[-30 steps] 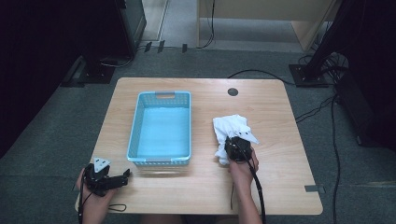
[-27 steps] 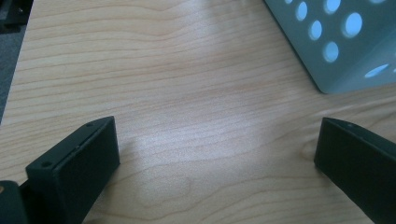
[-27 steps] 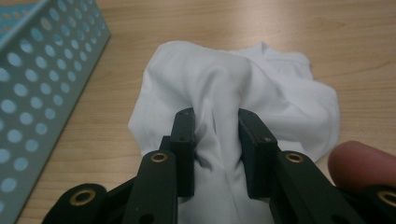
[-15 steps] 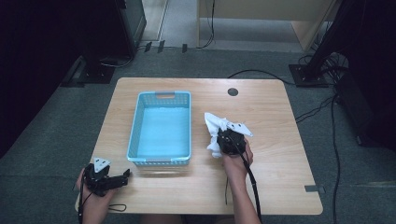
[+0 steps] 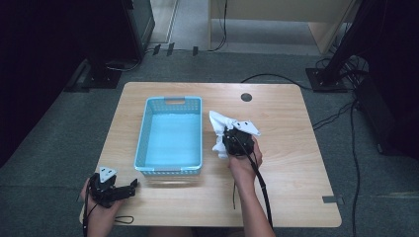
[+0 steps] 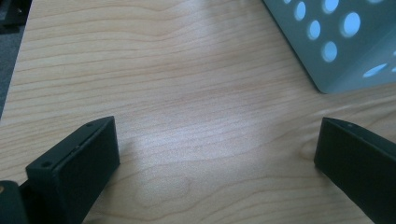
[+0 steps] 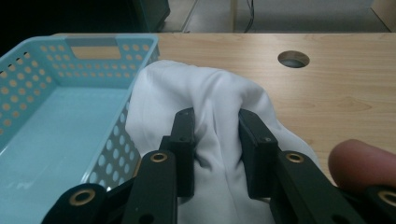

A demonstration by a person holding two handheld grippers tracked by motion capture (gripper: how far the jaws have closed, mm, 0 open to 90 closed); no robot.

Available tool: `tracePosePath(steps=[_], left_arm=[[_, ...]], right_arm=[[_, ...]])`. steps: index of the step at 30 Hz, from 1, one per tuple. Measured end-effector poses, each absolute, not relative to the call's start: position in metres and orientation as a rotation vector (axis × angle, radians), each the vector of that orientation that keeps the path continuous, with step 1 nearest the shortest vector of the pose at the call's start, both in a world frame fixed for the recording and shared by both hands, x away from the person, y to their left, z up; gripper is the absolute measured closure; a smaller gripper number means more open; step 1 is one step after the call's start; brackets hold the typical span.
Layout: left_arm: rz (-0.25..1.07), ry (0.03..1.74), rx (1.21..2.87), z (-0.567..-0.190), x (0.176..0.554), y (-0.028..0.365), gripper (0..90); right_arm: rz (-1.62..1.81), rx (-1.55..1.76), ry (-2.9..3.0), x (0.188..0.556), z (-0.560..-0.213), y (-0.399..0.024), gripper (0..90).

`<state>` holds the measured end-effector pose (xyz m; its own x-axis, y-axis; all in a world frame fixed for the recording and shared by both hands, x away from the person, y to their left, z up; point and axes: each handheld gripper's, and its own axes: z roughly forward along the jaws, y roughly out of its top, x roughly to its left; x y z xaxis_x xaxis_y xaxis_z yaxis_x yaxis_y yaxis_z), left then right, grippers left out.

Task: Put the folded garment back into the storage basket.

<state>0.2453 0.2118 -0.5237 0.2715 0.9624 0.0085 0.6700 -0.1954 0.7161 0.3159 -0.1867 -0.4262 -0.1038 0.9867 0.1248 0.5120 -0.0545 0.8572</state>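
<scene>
A white cloth (image 7: 210, 98) is pinched between the jaws of my right gripper (image 7: 217, 121), which is shut on it. In the high view that gripper (image 5: 232, 140) holds the cloth (image 5: 217, 123) lifted just right of the light blue basket (image 5: 143, 133). The basket (image 7: 28, 65) has perforated walls and nothing in it. My left gripper (image 5: 129, 186) rests at the table's near left corner, pointing toward the basket's front. Its jaws stand wide apart over bare wood (image 6: 217, 140), with nothing between them.
The wooden table (image 5: 291, 148) has a round cable hole (image 5: 246, 97) near its far edge. Cables and stand bases lie on the grey floor behind and to the right of the table.
My right gripper has risen and moved left toward the basket with the cloth in it. The left gripper has stayed where it was.
</scene>
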Motion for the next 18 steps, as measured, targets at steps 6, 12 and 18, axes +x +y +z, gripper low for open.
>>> tracePosePath(steps=[6, 12, 18], left_arm=[[0.628, 1.467, 1.943, -0.524, 0.245, 0.212, 0.0], [0.626, 1.468, 1.945, -0.524, 0.245, 0.212, 0.0], [0.626, 1.468, 1.944, -0.524, 0.245, 0.212, 0.0]], right_arm=[[1.103, 1.588, 1.665, 0.319, -0.418, -0.179, 70.5], [1.112, 1.572, 1.661, 0.321, -0.41, -0.175, 70.6], [1.12, 1.546, 1.662, 0.322, -0.4, -0.169, 70.5]])
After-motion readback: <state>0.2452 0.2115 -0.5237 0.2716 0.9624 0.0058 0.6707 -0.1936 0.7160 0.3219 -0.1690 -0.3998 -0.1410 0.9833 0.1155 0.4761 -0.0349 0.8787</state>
